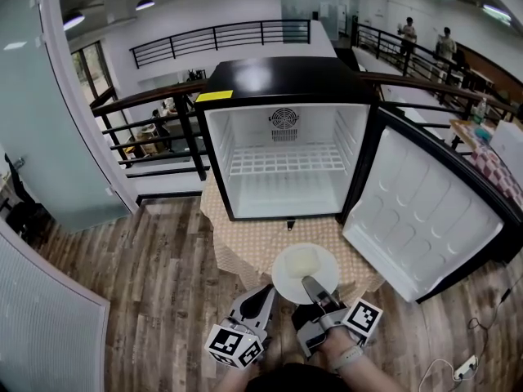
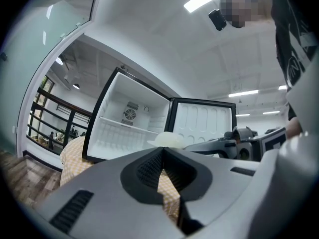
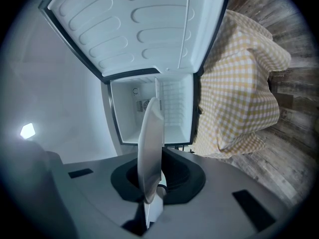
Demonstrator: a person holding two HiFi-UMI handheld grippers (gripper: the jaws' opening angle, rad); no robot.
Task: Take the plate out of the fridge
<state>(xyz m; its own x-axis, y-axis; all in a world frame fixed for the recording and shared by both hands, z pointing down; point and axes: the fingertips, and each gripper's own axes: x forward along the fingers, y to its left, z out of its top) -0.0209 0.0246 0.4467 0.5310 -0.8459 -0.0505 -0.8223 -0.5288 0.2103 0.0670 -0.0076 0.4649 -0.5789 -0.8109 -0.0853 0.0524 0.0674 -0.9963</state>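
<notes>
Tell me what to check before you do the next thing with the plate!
1. Grip on the plate: ok. The right gripper has its jaws shut on the rim.
2. Plate out of the fridge: ok. It hangs over the checked cloth in front.
3. Left gripper free to help: ok. Its jaws are shut on nothing.
4. Fridge door closed: not ok. It stands wide open.
5. Something lying on the plate: cannot tell. There is only a pale patch in its middle.
</notes>
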